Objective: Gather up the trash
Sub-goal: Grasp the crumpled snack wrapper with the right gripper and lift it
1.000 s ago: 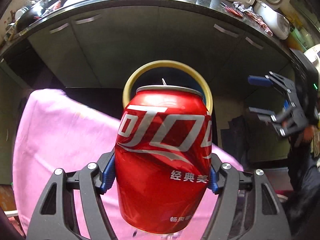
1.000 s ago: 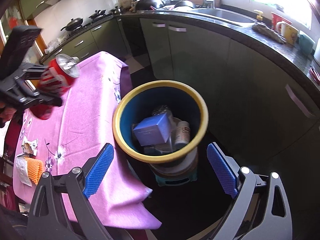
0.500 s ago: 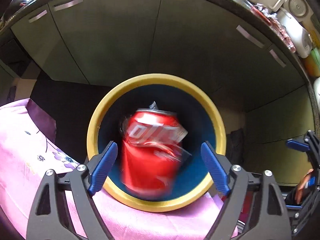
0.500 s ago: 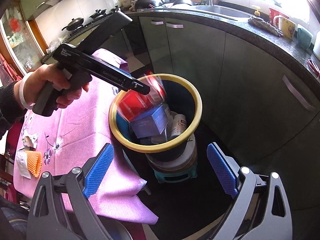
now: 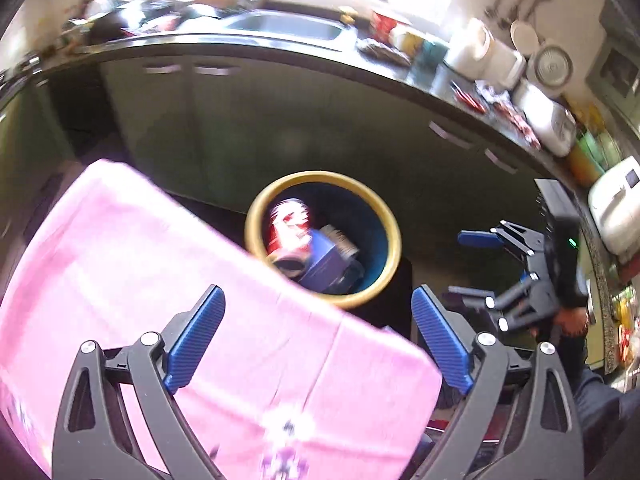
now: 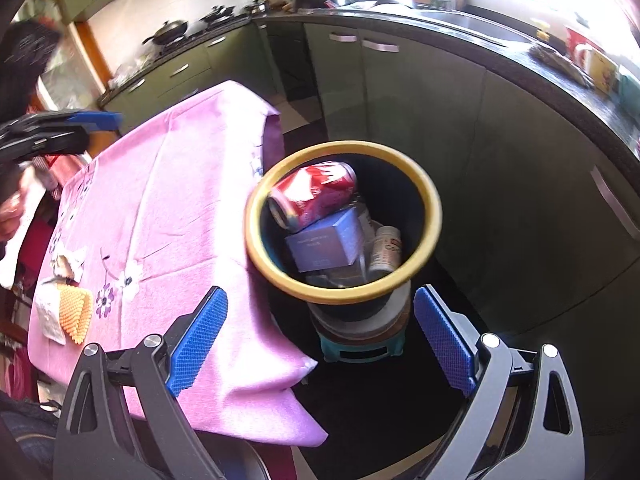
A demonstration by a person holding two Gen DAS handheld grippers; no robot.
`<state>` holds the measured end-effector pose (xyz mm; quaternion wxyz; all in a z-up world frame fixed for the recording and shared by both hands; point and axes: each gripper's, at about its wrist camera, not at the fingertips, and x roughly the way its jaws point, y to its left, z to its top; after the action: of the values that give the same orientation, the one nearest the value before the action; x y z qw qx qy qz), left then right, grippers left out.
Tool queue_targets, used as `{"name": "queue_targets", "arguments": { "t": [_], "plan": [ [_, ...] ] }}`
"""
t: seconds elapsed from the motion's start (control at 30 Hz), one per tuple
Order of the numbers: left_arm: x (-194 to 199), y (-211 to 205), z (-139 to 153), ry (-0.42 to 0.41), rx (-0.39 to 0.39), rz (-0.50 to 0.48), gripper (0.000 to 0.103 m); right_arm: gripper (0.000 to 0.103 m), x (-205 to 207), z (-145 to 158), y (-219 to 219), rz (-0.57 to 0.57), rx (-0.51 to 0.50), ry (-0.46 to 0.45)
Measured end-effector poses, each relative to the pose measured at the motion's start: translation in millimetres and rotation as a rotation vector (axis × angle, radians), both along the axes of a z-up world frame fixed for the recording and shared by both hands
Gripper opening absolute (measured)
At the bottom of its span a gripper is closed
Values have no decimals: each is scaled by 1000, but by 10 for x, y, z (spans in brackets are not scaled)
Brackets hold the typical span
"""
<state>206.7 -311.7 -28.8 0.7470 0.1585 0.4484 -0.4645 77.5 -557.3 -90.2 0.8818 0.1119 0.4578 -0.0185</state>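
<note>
your left hand-held gripper is spread empty; swing it across the pink tabletop to the orange scrap, right hand-held gripper also apart.

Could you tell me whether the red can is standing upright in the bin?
No, tipped: the red can lies on its side atop the blue box inside the bin.

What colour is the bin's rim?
Yellow, around a dark blue inside; the bin shows best in the right wrist view.
</note>
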Motion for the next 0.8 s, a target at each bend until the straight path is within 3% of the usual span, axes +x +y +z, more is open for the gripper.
{"name": "queue_targets", "arguments": {
  "t": [0.13,0.27,0.4,0.6,0.8],
  "plan": [
    [-191,781,94,-32,-15,123,91,93,124,16,280,87,-8,8],
    [-348,1573,110,-4,-60,259,92,93,301,67,774,265,-11,9],
    [-527,2192,101,-49,-70,388,93,93,525,42,1306,443,20,32],
    [-839,2891,-56,-46,-66,551,93,89,900,86,2096,677,106,21],
    [-1040,3284,-243,-12,-82,635,93,77,1159,156,2918,976,28,-27]
  ]
}}
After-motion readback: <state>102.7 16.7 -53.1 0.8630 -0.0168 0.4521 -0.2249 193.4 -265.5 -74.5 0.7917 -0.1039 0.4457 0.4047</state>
